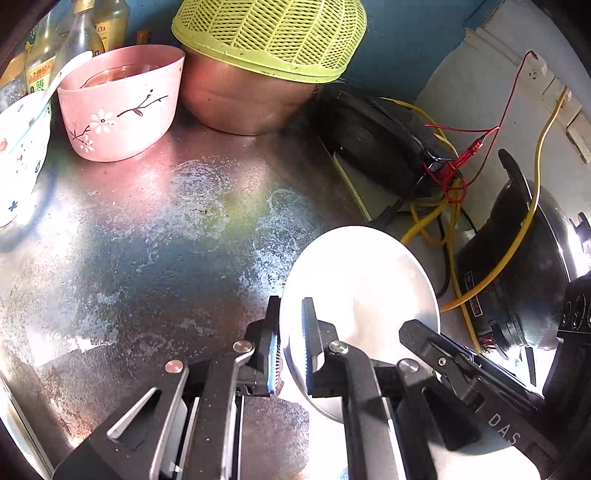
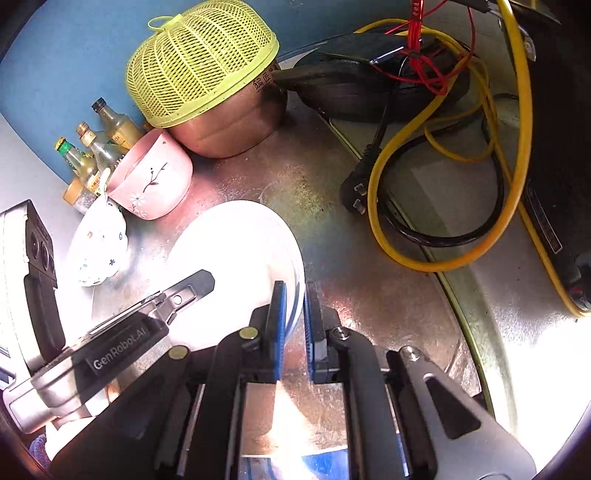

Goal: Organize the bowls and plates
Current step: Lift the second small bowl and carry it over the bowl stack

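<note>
1. Left wrist view: the left gripper (image 1: 291, 347) has its 2 fingers narrowed around the near rim of a white plate (image 1: 365, 280), 1 finger outside the rim and 1 over the plate's inner face. The glare hides whether both pads press it, but it looks gripped. The plate sits at the right side of the metal countertop (image 1: 155, 229), close to the yellow cable (image 1: 517, 254). Far back stand a pink bowl (image 1: 122, 103) with a flower print, a white patterned bowl (image 1: 22, 147) at the left edge, and a steel bowl (image 1: 240, 99) under a green mesh basket (image 1: 273, 33).

2. Right wrist view: the right gripper (image 2: 293, 325) straddles the opposite rim of the same plate (image 2: 236, 251), its blue pads close together, apparently pinching the edge. The left gripper's arm crosses the plate from the lower left.

3. Handling, as a judgement: the plate looks glazed, so stiff, slippery and breakable. The rim is the only place to take hold, and a grip on 2 sides should stop it tilting.
</note>
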A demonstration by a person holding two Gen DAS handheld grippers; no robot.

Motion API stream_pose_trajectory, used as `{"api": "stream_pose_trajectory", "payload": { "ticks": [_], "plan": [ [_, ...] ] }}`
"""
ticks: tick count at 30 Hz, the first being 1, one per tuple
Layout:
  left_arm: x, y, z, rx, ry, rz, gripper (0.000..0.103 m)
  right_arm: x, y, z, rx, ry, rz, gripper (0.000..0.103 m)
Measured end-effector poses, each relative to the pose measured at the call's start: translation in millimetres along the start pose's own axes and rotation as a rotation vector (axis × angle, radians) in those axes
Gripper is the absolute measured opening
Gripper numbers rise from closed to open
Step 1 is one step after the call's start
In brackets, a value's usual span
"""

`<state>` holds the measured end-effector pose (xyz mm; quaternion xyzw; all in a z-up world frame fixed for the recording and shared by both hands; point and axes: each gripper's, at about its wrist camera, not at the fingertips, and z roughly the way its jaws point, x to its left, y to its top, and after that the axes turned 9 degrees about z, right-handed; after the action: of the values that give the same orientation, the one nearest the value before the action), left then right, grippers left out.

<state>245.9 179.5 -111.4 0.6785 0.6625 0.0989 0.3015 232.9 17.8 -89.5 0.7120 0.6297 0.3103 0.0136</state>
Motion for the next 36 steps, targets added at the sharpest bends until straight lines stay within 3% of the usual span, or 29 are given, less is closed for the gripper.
{"api": "stream_pose_trajectory", "payload": {
  "ticks": [19, 36],
  "plan": [
    [3.8, -54.0, -97.5, -0.058, 0.046, -0.019, 0.008, 43.0, -56.3, -66.0, -0.016, 0.055, -0.085, 0.01],
    [94.0, -106.4, -205.8, -0.167, 0.227, -0.211, 0.008, 154.9, -108.7, -67.1, 0.059, 0.209, -0.317, 0.01]
  ]
}}
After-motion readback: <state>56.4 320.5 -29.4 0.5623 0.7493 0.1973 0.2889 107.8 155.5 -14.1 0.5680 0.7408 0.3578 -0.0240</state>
